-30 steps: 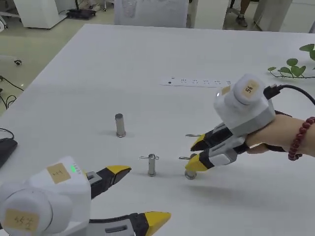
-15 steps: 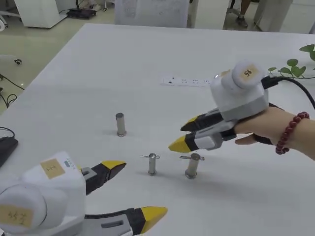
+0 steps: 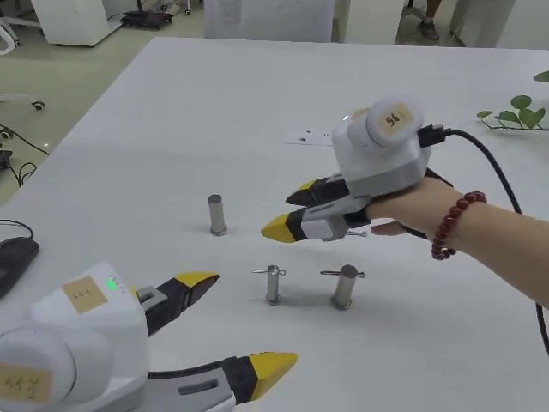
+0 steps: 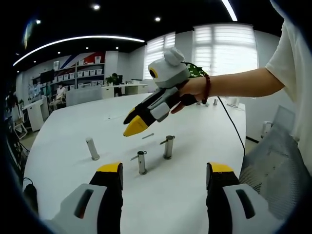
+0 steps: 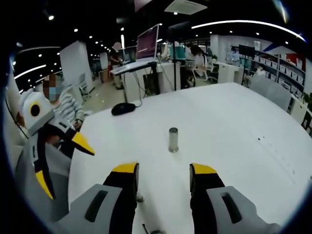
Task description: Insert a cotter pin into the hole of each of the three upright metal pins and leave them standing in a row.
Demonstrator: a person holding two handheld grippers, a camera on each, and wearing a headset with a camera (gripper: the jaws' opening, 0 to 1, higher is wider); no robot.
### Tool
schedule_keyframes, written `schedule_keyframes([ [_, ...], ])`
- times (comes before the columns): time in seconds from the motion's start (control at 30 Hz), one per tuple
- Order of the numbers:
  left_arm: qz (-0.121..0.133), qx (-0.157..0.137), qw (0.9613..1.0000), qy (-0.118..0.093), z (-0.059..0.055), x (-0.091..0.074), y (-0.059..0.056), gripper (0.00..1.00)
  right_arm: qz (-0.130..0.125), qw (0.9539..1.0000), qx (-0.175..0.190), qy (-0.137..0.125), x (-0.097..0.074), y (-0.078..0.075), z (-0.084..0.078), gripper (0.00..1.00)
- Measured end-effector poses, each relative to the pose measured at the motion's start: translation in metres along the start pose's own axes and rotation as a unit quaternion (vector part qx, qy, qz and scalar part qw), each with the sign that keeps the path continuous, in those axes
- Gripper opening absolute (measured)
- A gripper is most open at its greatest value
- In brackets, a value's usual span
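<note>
Two pins keyed, one bare

Nearest me, my left gripper (image 3: 249, 319) hung spread and empty. Beyond it the middle pin (image 3: 273, 285) and right pin (image 3: 344, 287) stood upright on the tabletop (image 3: 257, 112), each with a cotter pin (image 3: 342, 274) level and crosswise through its head. My right gripper (image 3: 281, 212), jaws parted and carrying nothing, had just lifted off the right pin; a spare cotter pin (image 3: 358, 233) lay flat beneath it. Farther left the bare pin (image 3: 217, 215) stood vertical, so I judged one insertion remained.

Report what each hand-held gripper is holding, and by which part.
Nothing is held. The left hand-held gripper and the right hand-held gripper both have jaws apart with nothing between them. A loose cotter pin lies on the table.
</note>
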State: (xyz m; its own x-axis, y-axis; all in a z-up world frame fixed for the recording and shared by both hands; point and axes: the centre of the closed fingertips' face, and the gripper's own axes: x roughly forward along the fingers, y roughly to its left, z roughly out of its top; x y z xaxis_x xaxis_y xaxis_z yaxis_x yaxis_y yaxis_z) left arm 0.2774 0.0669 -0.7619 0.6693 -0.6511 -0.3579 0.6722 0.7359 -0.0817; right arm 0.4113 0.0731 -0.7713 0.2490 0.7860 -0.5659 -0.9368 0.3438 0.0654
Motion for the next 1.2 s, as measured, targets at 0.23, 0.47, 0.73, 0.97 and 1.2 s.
schedule_keyframes([
  [0.23, -0.003, -0.004, 1.0000, 0.005, -0.003, 0.000, -0.002, 0.74, -0.001, 0.9998, -0.005, -0.018, 0.022, -0.005, 0.010, 0.43],
  [0.47, -0.002, -0.013, 0.9999, 0.009, -0.007, -0.001, -0.002, 0.80, 0.007, 0.9991, 0.002, -0.042, 0.049, -0.014, 0.024, 0.41],
  [0.73, -0.005, -0.024, 0.9997, 0.006, -0.010, 0.000, -0.002, 0.87, 0.016, 0.9985, 0.008, -0.051, 0.071, -0.018, 0.025, 0.37],
  [0.97, -0.009, -0.009, 0.9999, 0.011, -0.013, 0.002, -0.002, 0.91, 0.016, 0.9980, 0.009, -0.060, 0.086, -0.026, 0.027, 0.32],
  [1.2, -0.009, -0.010, 0.9999, 0.007, -0.013, 0.002, 0.001, 0.93, 0.011, 0.9983, 0.013, -0.056, 0.094, -0.024, 0.021, 0.27],
])
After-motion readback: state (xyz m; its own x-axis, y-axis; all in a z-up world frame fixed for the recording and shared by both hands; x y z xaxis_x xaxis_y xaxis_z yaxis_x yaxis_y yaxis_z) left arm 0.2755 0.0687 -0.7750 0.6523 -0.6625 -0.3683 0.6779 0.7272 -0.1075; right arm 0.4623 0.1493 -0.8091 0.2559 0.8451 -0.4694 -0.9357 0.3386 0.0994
